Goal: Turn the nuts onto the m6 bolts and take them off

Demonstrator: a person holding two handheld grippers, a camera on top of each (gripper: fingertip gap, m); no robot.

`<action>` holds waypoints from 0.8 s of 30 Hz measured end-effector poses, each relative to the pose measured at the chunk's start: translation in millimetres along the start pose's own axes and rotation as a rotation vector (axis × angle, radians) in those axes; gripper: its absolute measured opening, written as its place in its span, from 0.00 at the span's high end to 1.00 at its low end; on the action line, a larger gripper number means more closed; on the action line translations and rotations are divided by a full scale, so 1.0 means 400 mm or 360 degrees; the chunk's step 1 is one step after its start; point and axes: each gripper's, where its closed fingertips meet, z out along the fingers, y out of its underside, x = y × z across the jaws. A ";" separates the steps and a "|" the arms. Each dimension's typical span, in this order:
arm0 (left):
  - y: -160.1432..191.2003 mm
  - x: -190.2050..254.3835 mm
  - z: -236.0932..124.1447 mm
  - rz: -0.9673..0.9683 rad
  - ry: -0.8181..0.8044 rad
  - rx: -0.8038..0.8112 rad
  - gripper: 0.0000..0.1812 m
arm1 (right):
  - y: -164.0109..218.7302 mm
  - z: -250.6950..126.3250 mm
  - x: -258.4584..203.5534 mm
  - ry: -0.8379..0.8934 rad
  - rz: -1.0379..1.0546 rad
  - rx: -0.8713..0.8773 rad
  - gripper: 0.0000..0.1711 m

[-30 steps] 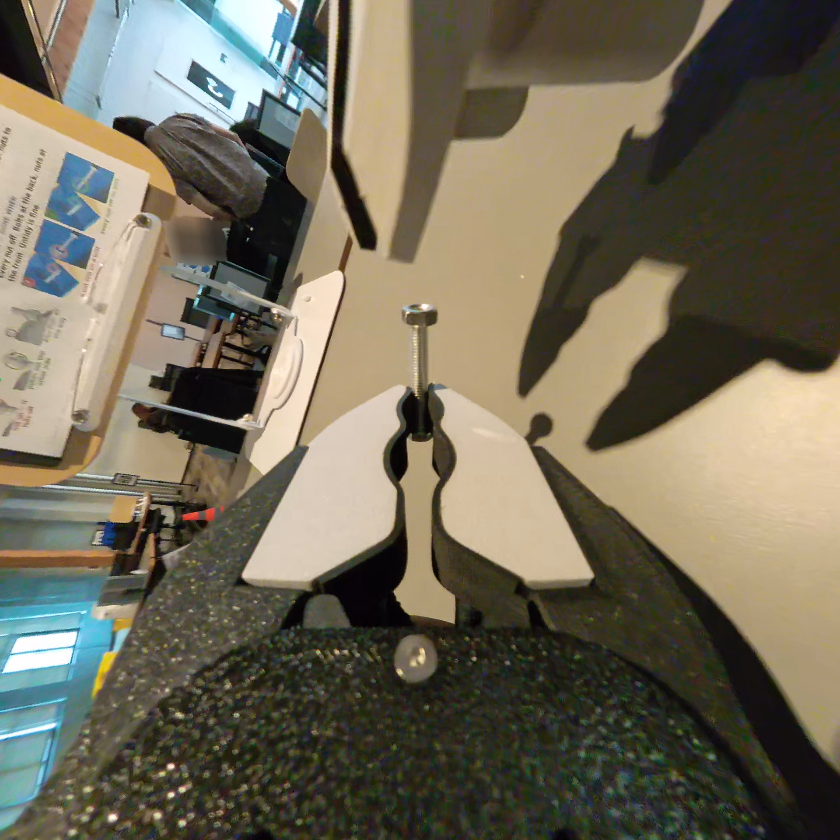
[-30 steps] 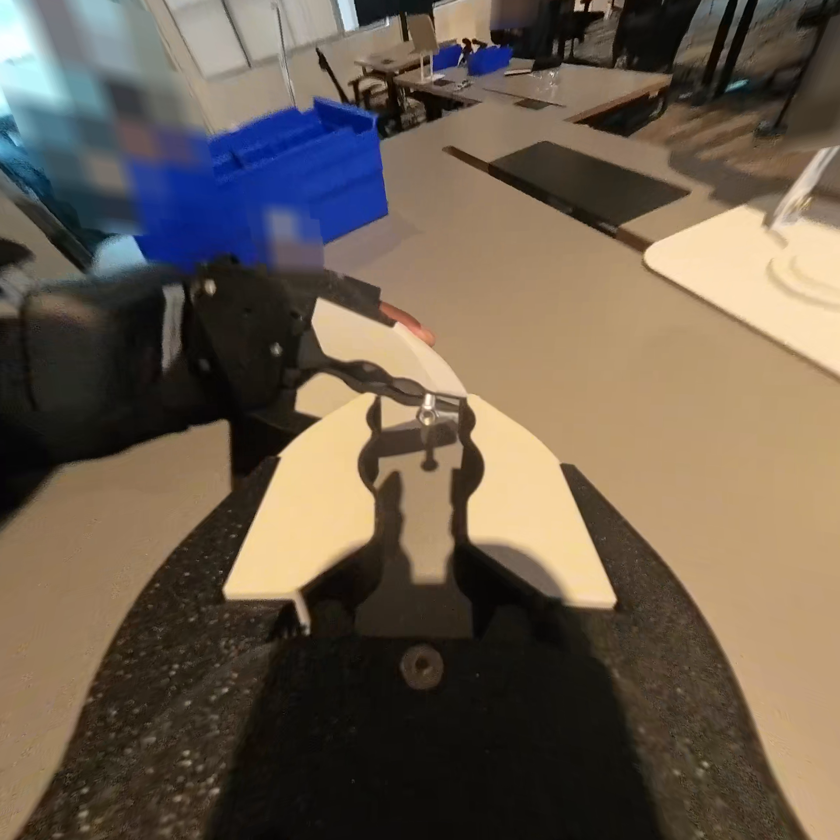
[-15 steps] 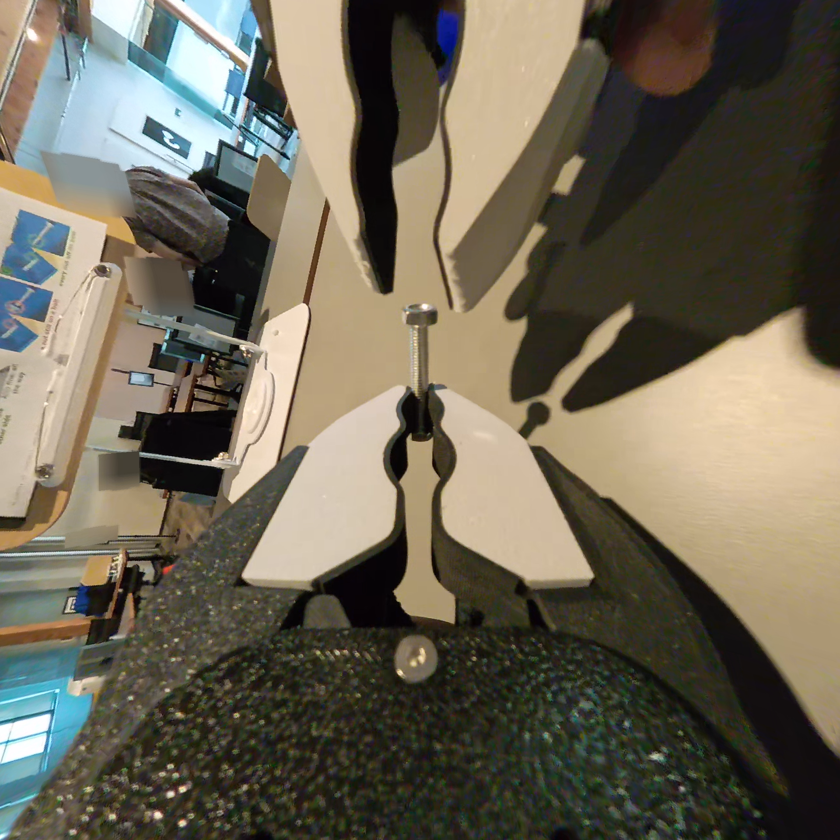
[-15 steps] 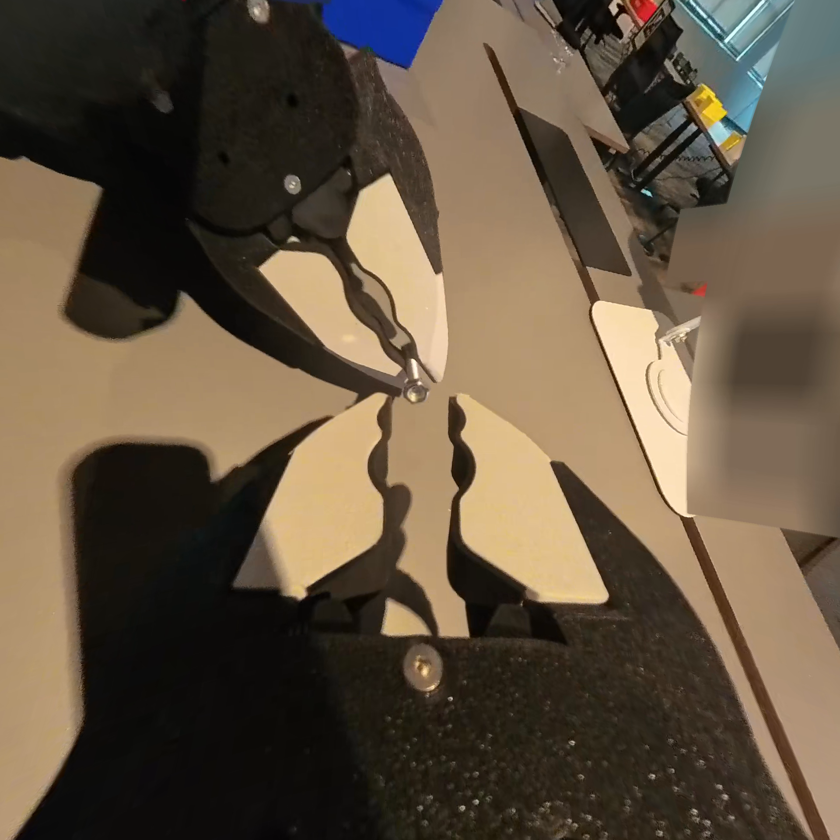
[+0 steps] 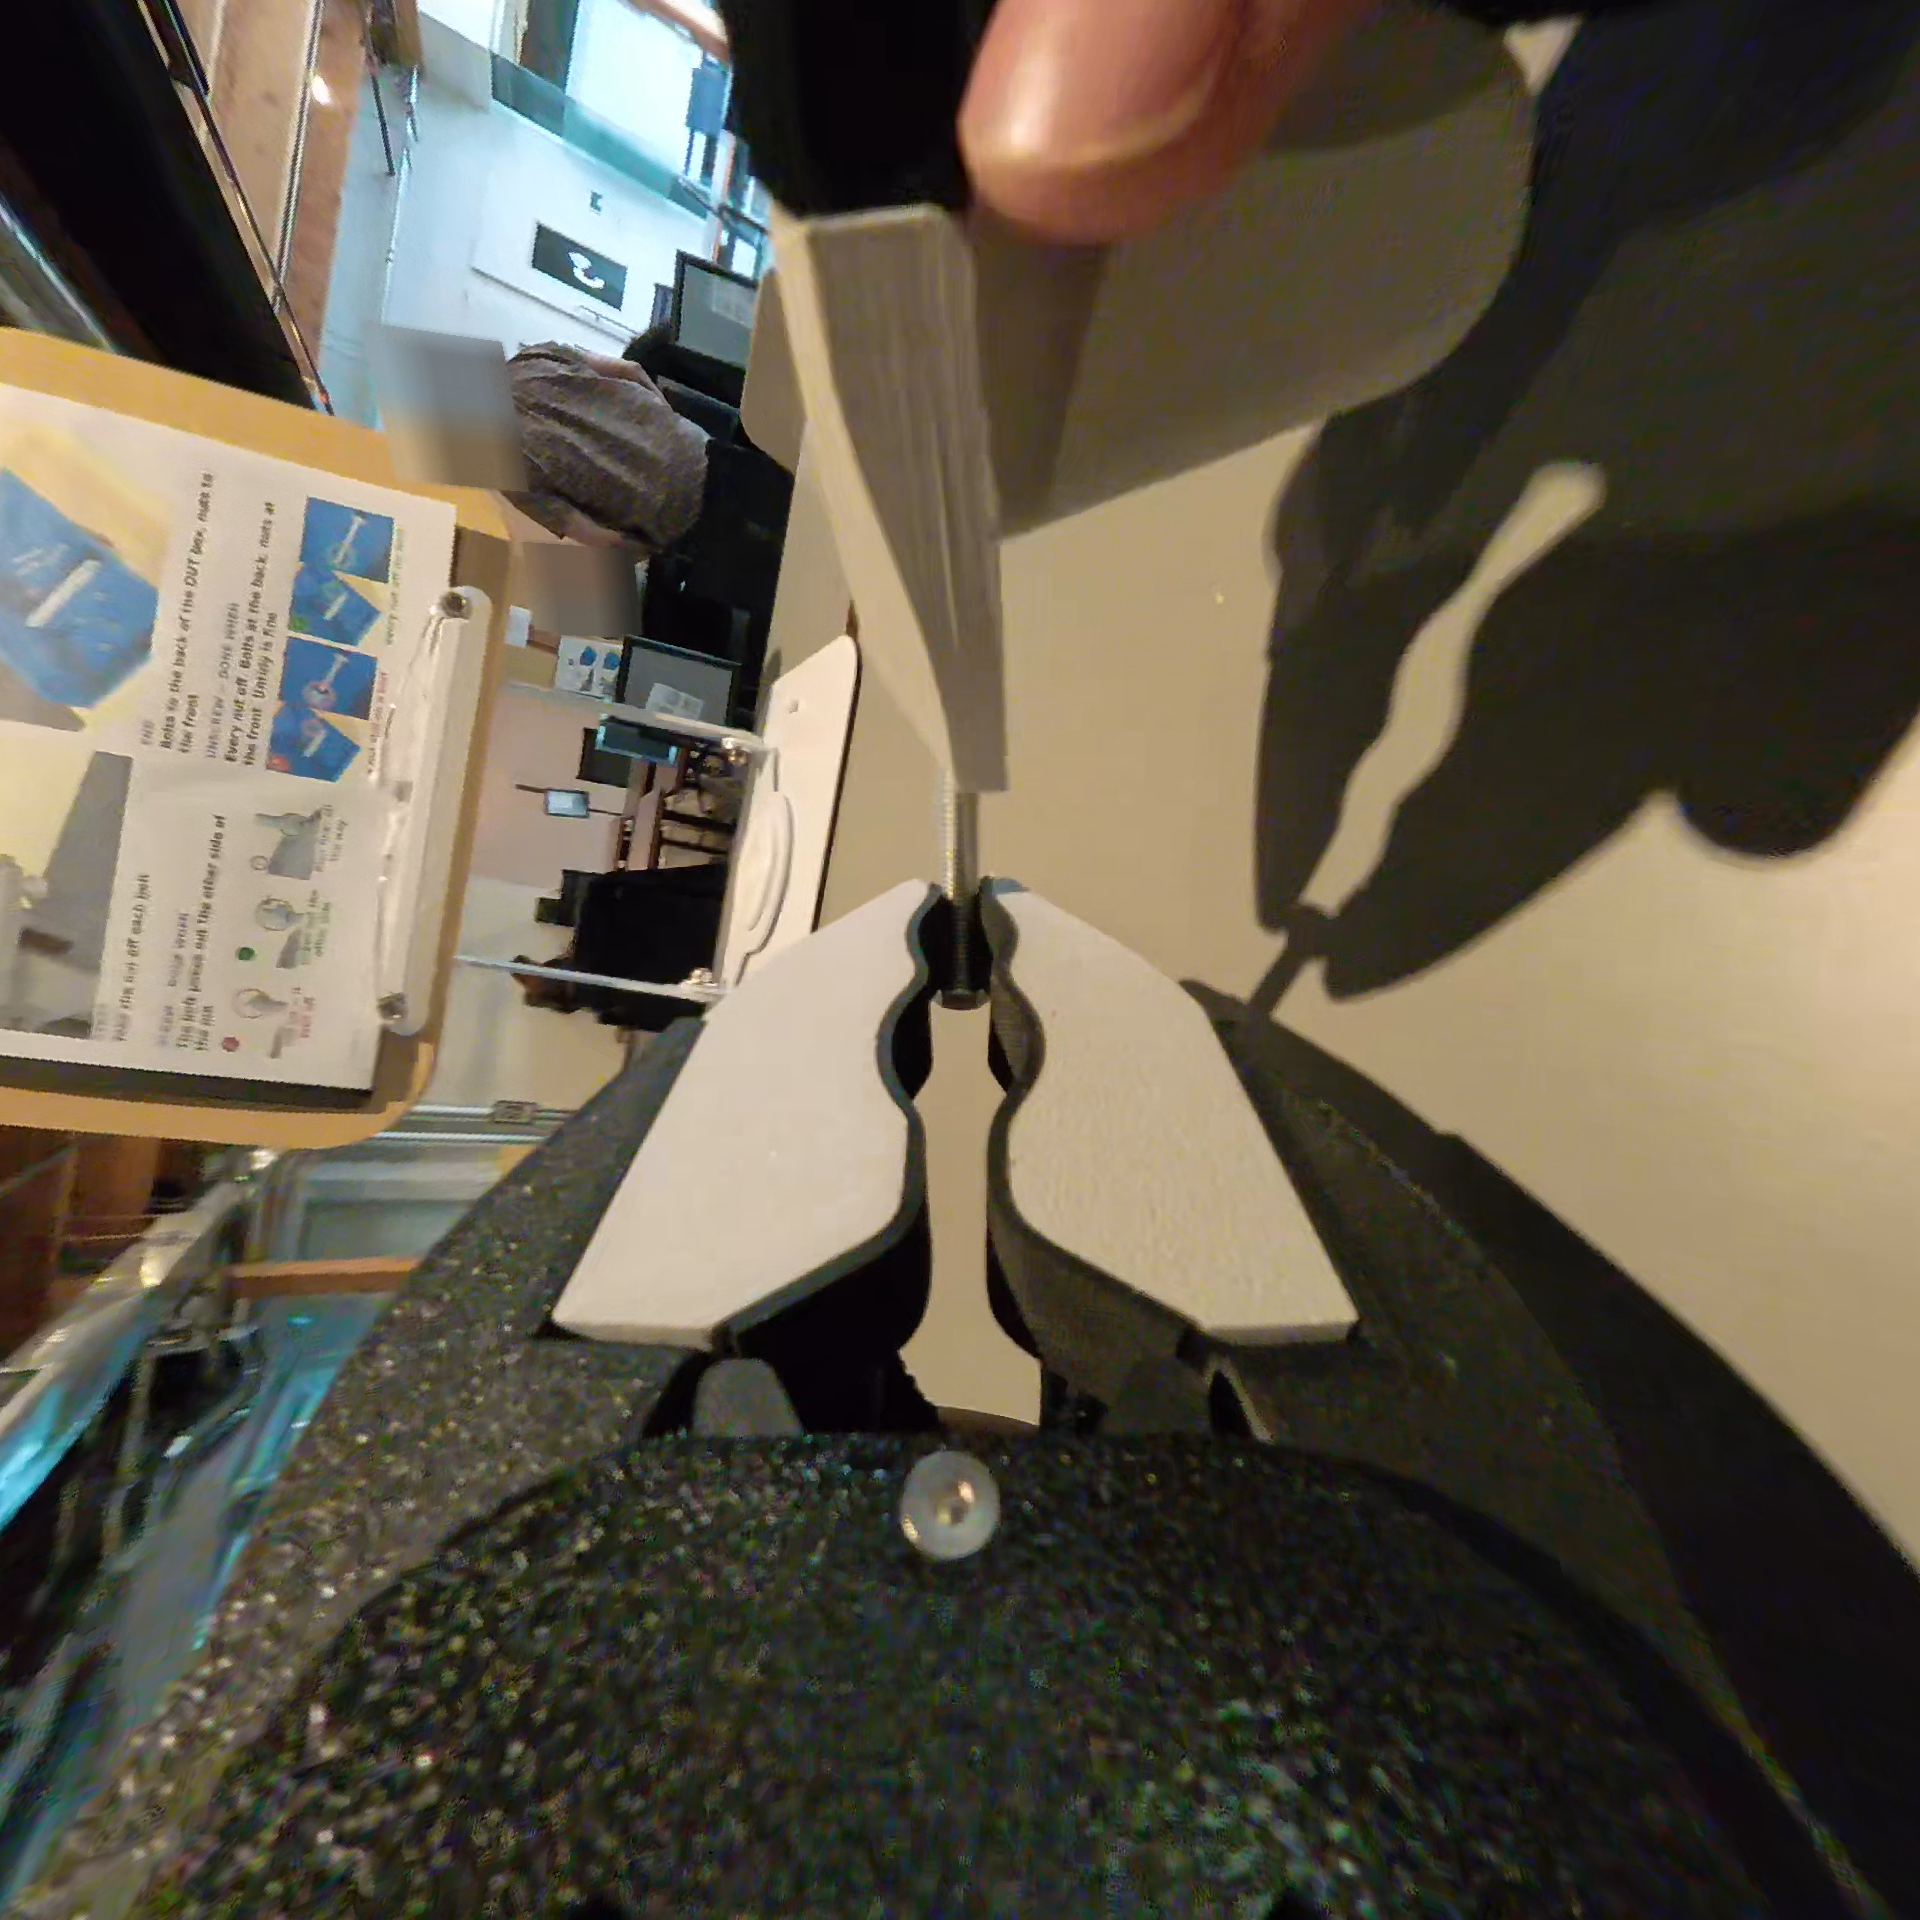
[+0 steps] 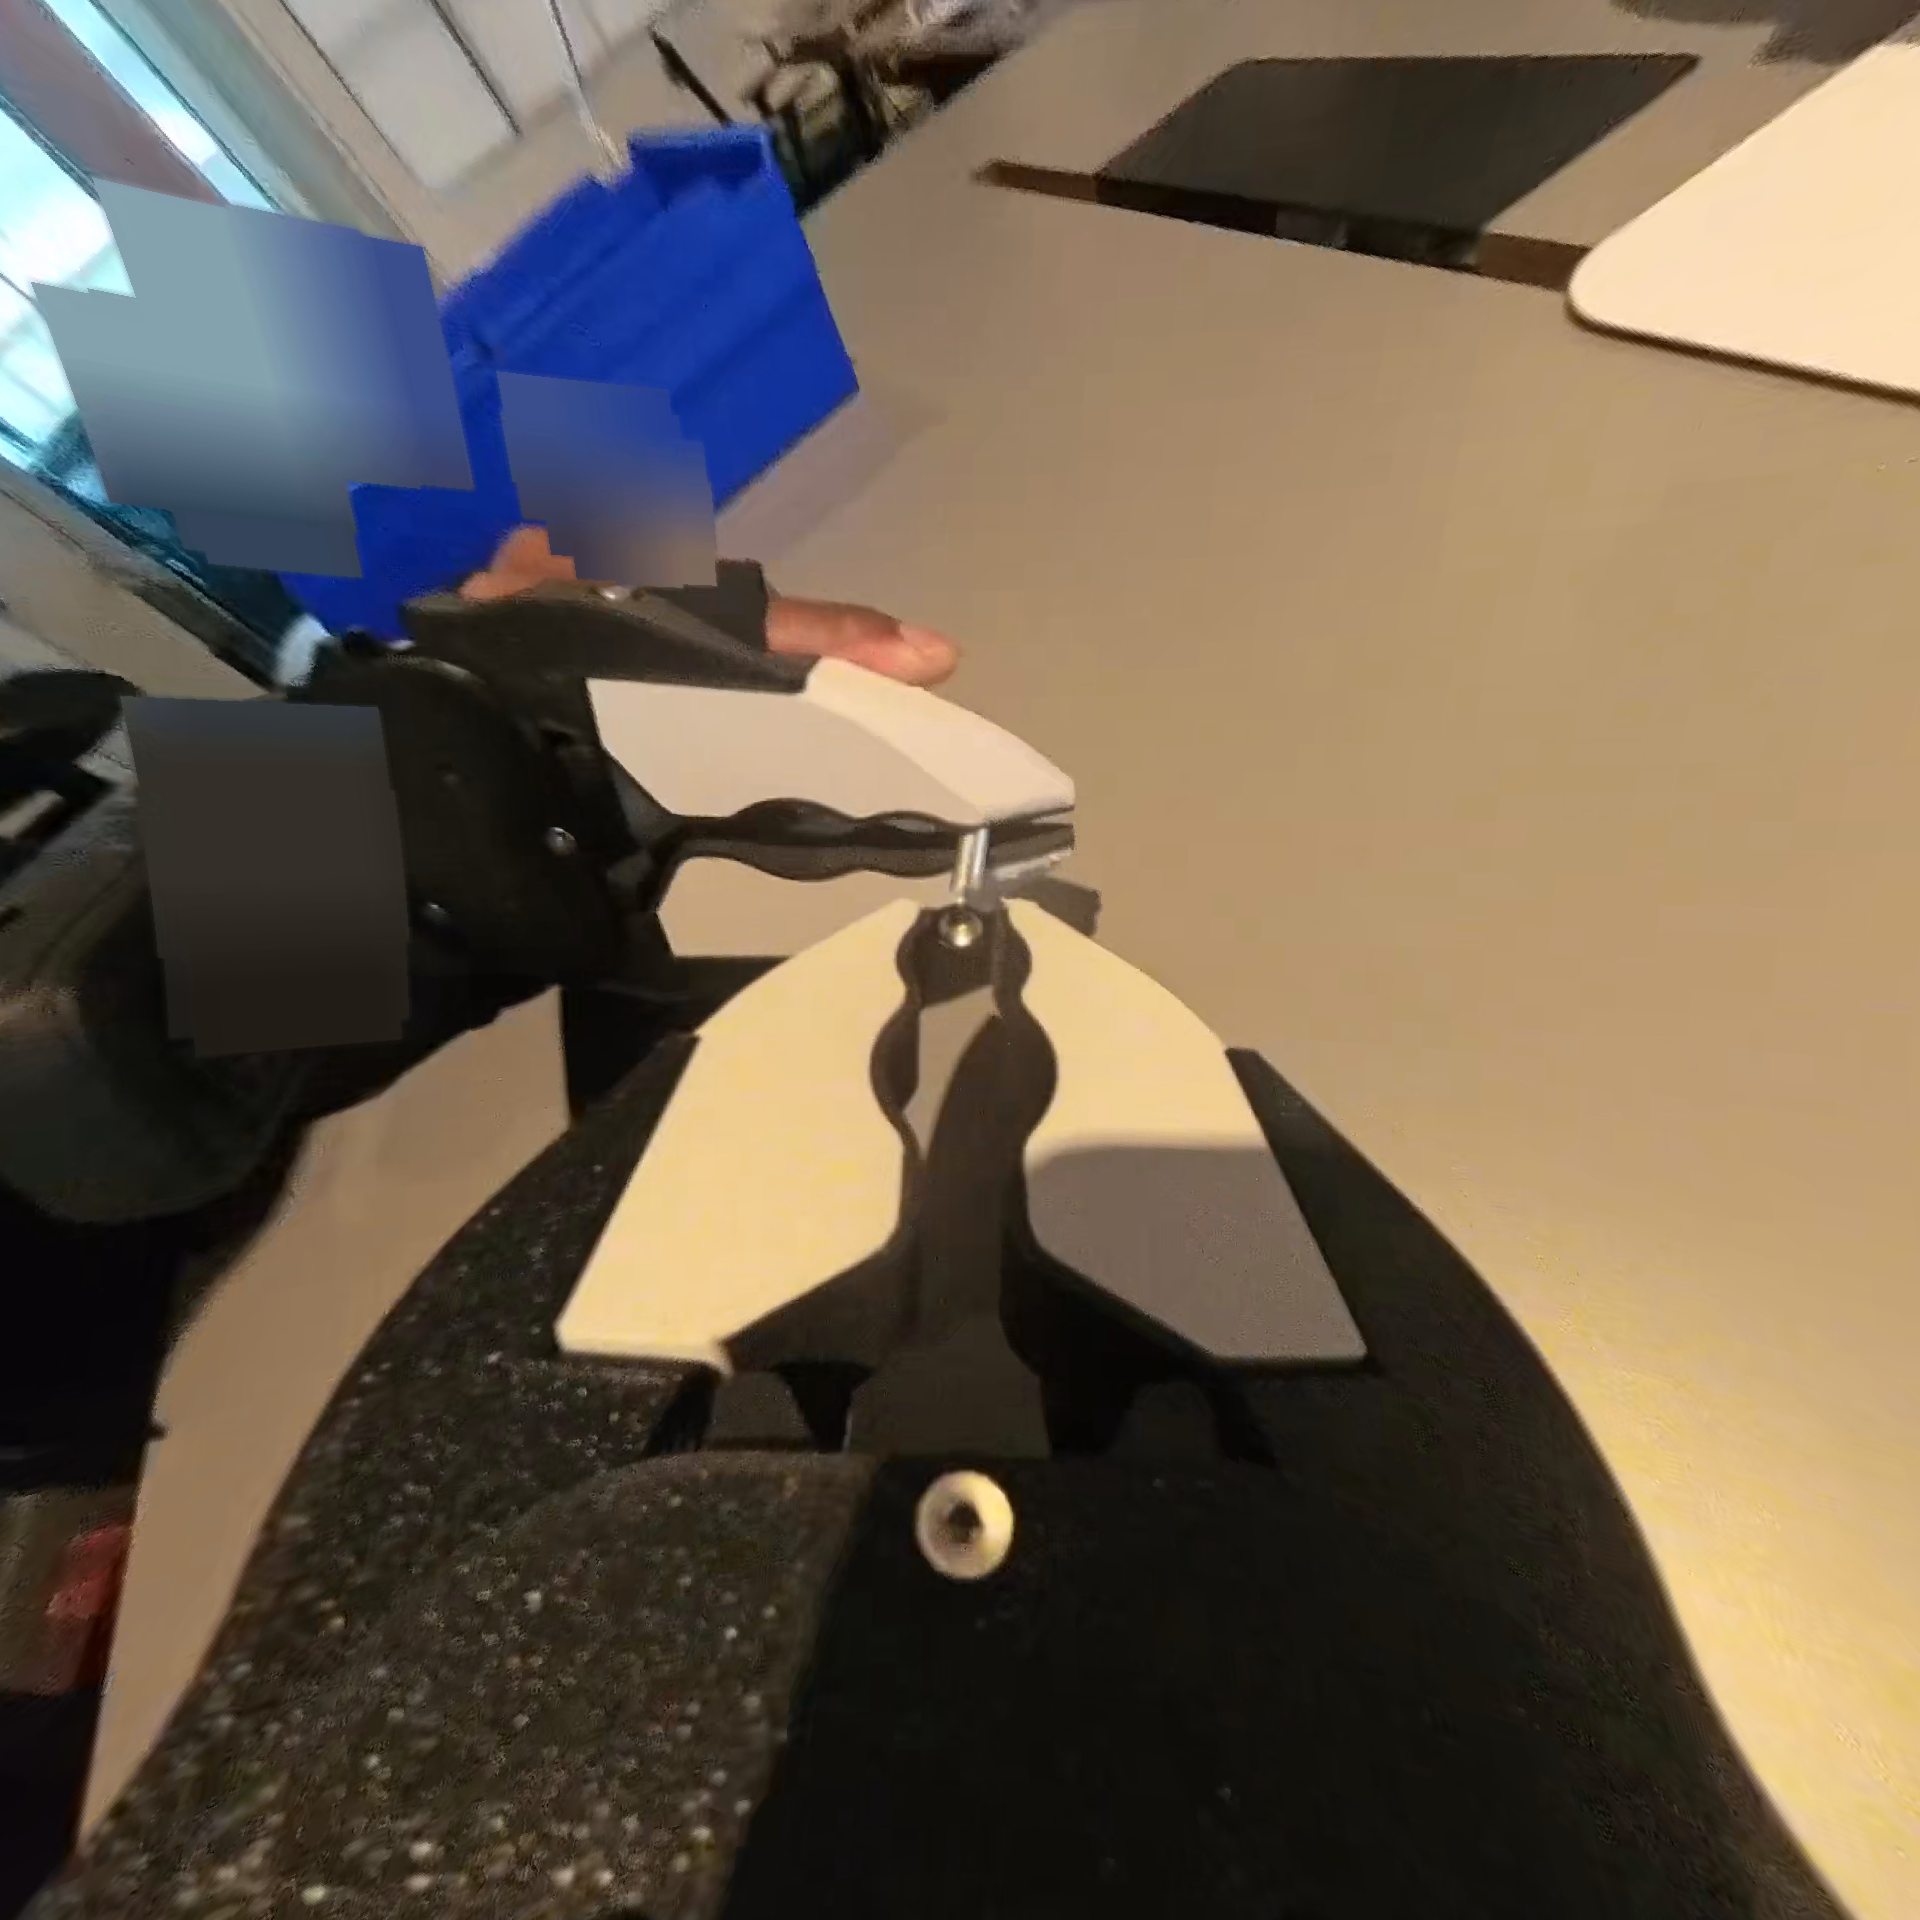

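Note:
A silver M6 bolt [image 5: 961,842] is held in the air over the grey table [image 6: 1455,727]. My left gripper [image 5: 961,894] is shut on its threaded end, and the shaft points away from that camera. My right gripper [image 6: 958,914] is shut on the bolt's far end [image 6: 956,928]. I cannot tell whether that end piece is a head or a nut. In the left wrist view the right gripper's fingers [image 5: 935,623] come down from above and hide that end. In the right wrist view the left gripper [image 6: 1055,826] reaches in from the left, holding the shaft [image 6: 971,862].
Blue bins [image 6: 665,312] stand at the back left of the table. A black mat [image 6: 1403,135] and a white board [image 6: 1766,260] lie at the far right. An instruction sheet on a wooden board [image 5: 208,727] is at the left. A person [image 5: 603,457] sits far off. My two grippers' fingertips are within a few centimetres of each other.
My right gripper came in from beside the bolt, lined up with its far end and closed on it. My left gripper kept its hold on the bolt.

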 end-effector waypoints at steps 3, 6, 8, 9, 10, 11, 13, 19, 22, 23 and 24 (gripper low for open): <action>0.003 0.006 0.004 -0.0076 0.0039 0.0018 0.97 | -0.005 -0.008 0.006 0.0002 -0.0129 -0.0008 0.78; 0.007 0.015 0.005 -0.0131 0.0091 0.0039 0.97 | -0.011 -0.027 0.016 0.0155 -0.0559 -0.0040 0.76; 0.004 0.018 0.004 -0.0149 0.0119 0.0066 0.97 | -0.011 -0.035 0.016 0.0273 -0.0865 -0.0077 0.79; 0.002 0.023 0.003 -0.0155 0.0139 0.0081 0.97 | -0.010 -0.036 0.011 0.0310 -0.0991 -0.0090 0.80; 0.001 0.027 0.003 -0.0164 0.0156 0.0090 0.97 | -0.008 -0.036 0.007 0.0337 -0.1094 -0.0102 0.81; -0.001 0.031 0.003 -0.0169 0.0175 0.0099 0.97 | -0.006 -0.035 0.002 0.0351 -0.1166 -0.0109 0.83; -0.004 0.035 0.002 -0.0167 0.0192 0.0114 0.97 | -0.002 -0.032 -0.003 0.0359 -0.1239 -0.0122 0.84; -0.015 0.041 0.000 -0.0140 0.0201 0.0134 0.97 | 0.014 -0.019 0.002 0.0378 -0.1263 -0.0187 0.89; -0.010 0.033 0.003 -0.0084 0.0144 0.0087 0.97 | 0.018 -0.007 0.004 0.0386 -0.1153 -0.0213 0.94; -0.005 0.030 0.004 -0.0052 0.0124 0.0063 0.97 | 0.018 -0.004 0.007 0.0388 -0.1073 -0.0222 0.94; -0.001 0.027 0.005 -0.0028 0.0102 0.0045 0.97 | 0.018 0.000 0.010 0.0377 -0.0970 -0.0221 0.94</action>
